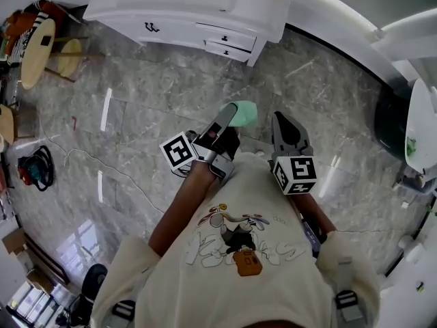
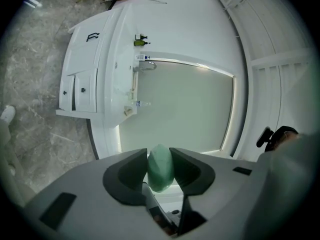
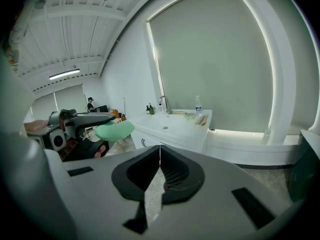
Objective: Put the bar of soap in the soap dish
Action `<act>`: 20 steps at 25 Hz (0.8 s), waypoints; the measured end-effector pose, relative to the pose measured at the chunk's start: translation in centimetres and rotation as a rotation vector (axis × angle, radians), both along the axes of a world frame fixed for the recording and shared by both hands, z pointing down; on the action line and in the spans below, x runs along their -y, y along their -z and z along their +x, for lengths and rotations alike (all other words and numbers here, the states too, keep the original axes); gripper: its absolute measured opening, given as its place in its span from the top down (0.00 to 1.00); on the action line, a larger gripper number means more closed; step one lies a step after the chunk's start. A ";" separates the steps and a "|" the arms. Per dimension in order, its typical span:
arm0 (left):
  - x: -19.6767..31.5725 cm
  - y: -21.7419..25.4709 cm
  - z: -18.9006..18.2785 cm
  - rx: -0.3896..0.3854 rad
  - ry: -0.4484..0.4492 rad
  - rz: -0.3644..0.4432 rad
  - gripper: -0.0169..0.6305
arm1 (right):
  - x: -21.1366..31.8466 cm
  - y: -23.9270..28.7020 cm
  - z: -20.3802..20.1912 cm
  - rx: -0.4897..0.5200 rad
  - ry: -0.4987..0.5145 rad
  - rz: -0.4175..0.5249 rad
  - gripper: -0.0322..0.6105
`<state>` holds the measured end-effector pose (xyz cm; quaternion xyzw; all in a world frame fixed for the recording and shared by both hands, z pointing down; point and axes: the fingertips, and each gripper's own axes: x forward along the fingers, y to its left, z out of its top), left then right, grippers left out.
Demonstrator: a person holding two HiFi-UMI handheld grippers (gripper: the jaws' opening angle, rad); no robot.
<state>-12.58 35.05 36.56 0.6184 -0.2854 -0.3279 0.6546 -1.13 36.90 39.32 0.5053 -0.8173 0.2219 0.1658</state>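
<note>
Left gripper (image 2: 160,156): its 2 jaws are slightly apart and pinch the pale green bar of soap (image 2: 160,170), which fills the gap between them. The soap is held in the air above the marble floor (image 1: 136,94), in front of the person's chest. Right gripper (image 3: 160,153): close beside the left, jaws pressed together, tips touching, empty. A white vanity cabinet (image 1: 198,12) stands well apart.

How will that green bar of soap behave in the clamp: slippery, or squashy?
Probably stiff: the bar of soap shows no dent where the left gripper pinches it. Its smooth, rounded faces suggest it could squirt out if gripped off-centre. Set down, it might rock.
</note>
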 end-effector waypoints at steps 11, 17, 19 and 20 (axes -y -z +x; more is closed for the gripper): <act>4.7 -0.7 -6.1 -0.023 0.020 -0.007 0.75 | 4.3 -1.0 -5.4 -0.001 -0.015 -0.041 0.94; 7.3 -0.7 -6.8 -0.018 -0.010 -0.009 0.75 | 7.9 -1.2 -6.8 0.012 -0.029 -0.036 0.94; 8.2 -0.9 -7.2 -0.011 -0.016 -0.015 0.75 | 8.8 -1.1 -7.3 0.018 -0.033 -0.031 0.94; 8.8 -1.1 -7.3 -0.006 -0.016 -0.019 0.75 | 9.3 -1.0 -7.5 0.022 -0.032 -0.027 0.94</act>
